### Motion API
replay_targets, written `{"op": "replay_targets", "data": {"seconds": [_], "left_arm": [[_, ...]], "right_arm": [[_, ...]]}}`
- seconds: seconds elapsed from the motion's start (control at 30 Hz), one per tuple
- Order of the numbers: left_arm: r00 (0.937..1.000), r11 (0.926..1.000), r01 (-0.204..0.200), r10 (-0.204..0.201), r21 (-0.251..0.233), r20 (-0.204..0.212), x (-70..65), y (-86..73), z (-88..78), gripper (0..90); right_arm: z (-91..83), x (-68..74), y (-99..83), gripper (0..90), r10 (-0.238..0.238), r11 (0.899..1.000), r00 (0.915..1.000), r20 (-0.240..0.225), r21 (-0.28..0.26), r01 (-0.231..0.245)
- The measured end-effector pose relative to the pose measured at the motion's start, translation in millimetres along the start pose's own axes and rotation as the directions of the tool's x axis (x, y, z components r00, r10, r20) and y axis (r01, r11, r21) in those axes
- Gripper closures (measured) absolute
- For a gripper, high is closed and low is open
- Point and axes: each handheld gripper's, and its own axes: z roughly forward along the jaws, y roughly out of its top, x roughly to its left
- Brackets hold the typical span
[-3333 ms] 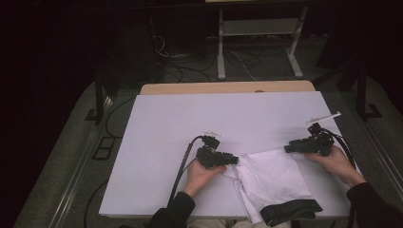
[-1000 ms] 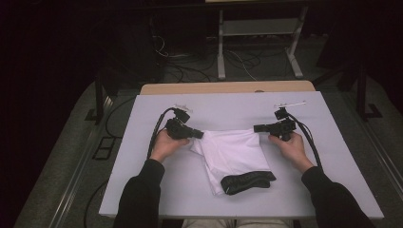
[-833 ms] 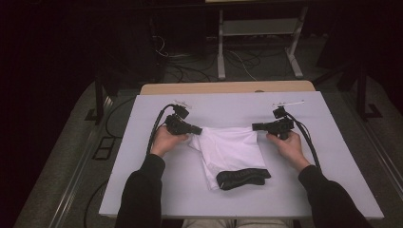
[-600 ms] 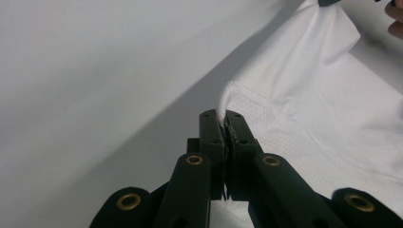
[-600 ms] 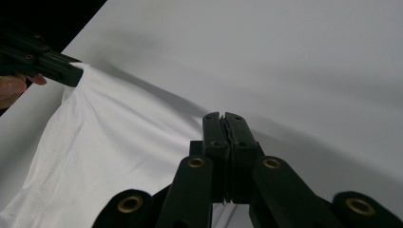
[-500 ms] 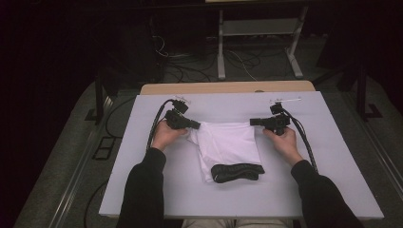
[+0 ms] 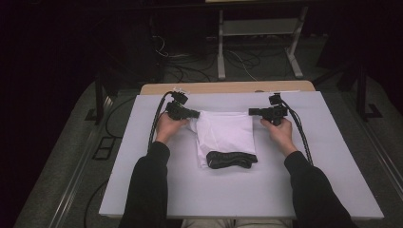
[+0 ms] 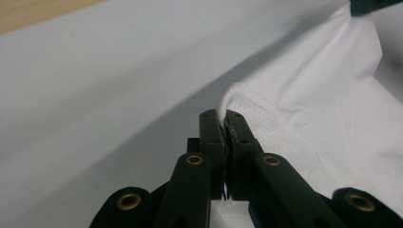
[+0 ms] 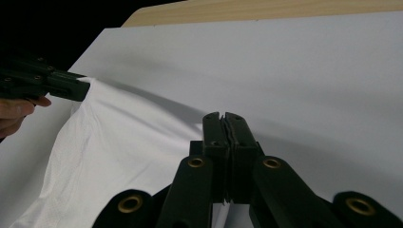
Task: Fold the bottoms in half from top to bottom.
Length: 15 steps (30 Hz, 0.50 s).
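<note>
High view: white cloth (image 7: 224, 134) mid-table, black band (image 7: 231, 159) on its near end. Left gripper (image 7: 189, 113) and right gripper (image 7: 254, 112) pinch its far corners. Table (image 7: 142, 180) bare left, right and near; far edge close behind.

Left gripper view: jaws clamped on a mesh hem fold (image 8: 236, 93).

Right gripper view: jaws shut tight, cloth (image 9: 109, 156) running left to the other gripper (image 9: 71, 88).

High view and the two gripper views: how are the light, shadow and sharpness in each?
High view: lit white table, dark surroundings. Left gripper view: white mesh garment sharp near the jaws, softer farther off. Right gripper view: shadow beside the garment's lifted edge.
</note>
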Motion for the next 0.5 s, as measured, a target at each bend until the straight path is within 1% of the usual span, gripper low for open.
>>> {"op": "replay_targets", "data": {"seconds": [0.07,0.1,0.17,0.2,0.23,0.27,0.3,0.37,0.4,0.43,0.47,0.5], "left_arm": [[0.9998,0.9998,-0.003,0.003,-0.02,-0.018,0.6,0.5,2.7,86.4],[0.9998,0.9996,-0.004,0.004,-0.026,-0.021,1.2,0.4,4.1,86.4],[0.9998,0.9994,0.006,-0.006,-0.035,-0.017,1.3,-0.3,7.2,86.0],[0.9998,0.9994,0.015,-0.016,-0.032,-0.01,1.2,-0.8,8.3,85.1],[0.9996,0.9993,0.025,-0.025,-0.03,-0.013,1.4,-1.3,9.3,82.8],[0.999,0.999,0.036,-0.036,-0.027,-0.026,1.3,-1.9,9.7,77.9],[0.9985,0.9989,0.039,-0.04,-0.026,-0.038,0.9,-2.5,9.3,68.4],[0.9953,0.9979,0.03,-0.035,-0.058,-0.09,-2.2,-6.3,6.2,56.2],[0.9926,0.9965,0.031,-0.04,-0.078,-0.115,-3.5,-8.7,3.6,50.3],[0.9928,0.9956,0.038,-0.047,-0.086,-0.11,-3.3,-9.9,1.7,44.9],[0.9934,0.9936,0.054,-0.064,-0.099,-0.096,-2.7,-11.6,-0.8,41.6],[0.9942,0.9916,0.067,-0.075,-0.111,-0.076,-2.5,-13.4,-3.2,37.8]], "right_arm": [[0.7,-1.2,0.9,86.9,0.0,1.0,1.0,0.006,-0.008,0.0],[0.8,-2.2,1.0,86.9,0.009,1.0,1.0,0.003,-0.01,-0.009],[1.4,-4.9,1.0,86.8,0.015,1.0,0.9999,0.002,-0.01,-0.015],[1.6,-6.3,1.0,86.7,0.018,1.0,0.9998,0.0,-0.007,-0.018],[2.0,-7.9,0.7,86.0,0.021,1.0,0.9998,-0.004,-0.007,-0.021],[1.9,-9.2,0.2,85.0,0.031,1.0,0.9994,-0.013,-0.003,-0.031],[1.6,-9.8,-0.5,82.0,0.032,0.999,0.9993,-0.021,-0.004,-0.033],[-1.3,-8.0,-2.6,71.3,0.005,1.0,1.0,0.004,-0.023,-0.005],[-2.6,-7.7,-3.4,65.6,-0.004,1.0,1.0,0.007,-0.03,0.004],[-4.4,-7.5,-4.3,58.9,-0.013,0.999,0.9999,0.007,-0.034,0.013],[-5.1,-7.4,-4.8,54.0,-0.018,0.999,0.9998,0.008,-0.031,0.018],[-5.9,-7.4,-5.4,47.7,-0.033,0.999,0.9994,0.007,-0.017,0.033]]}}
